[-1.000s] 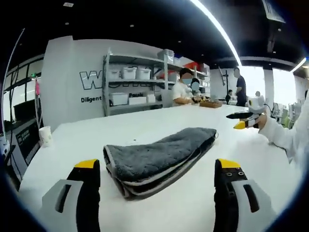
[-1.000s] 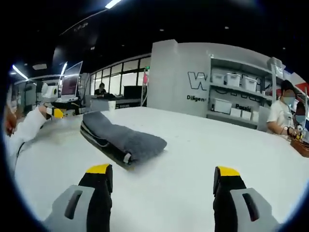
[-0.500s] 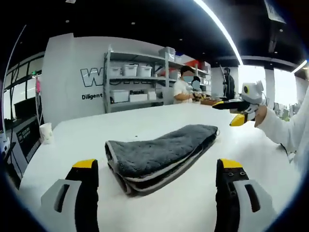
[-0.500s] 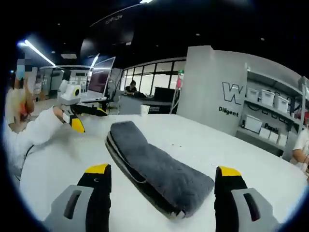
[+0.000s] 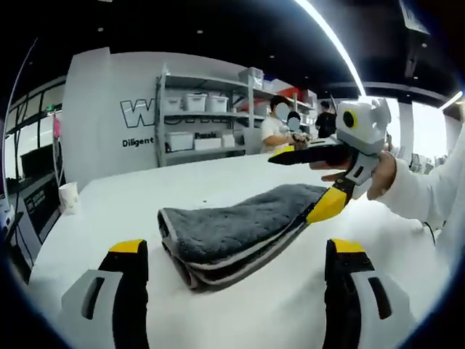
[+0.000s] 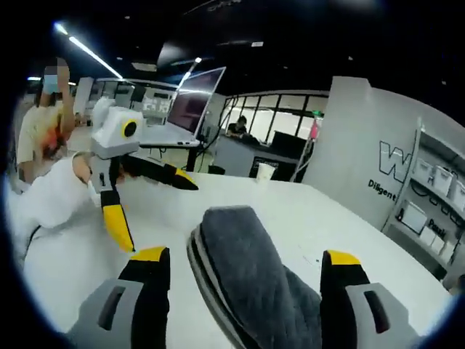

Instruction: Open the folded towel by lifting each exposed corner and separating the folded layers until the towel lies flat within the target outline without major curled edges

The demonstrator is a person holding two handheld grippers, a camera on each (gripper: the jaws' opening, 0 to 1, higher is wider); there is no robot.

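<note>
A broad white table (image 5: pixel 218 189) carries everything. On it lies a grey towel (image 5: pixel 232 233), folded into several layers with pale edging. A white paper cup (image 5: pixel 69 205) stands near the table's far edge, well apart from the towel.

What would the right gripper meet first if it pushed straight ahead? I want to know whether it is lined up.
Probably the folded towel, which lies between the right gripper's open jaws and runs forward along its line. Depth is unclear, but nothing stands nearer.
</note>
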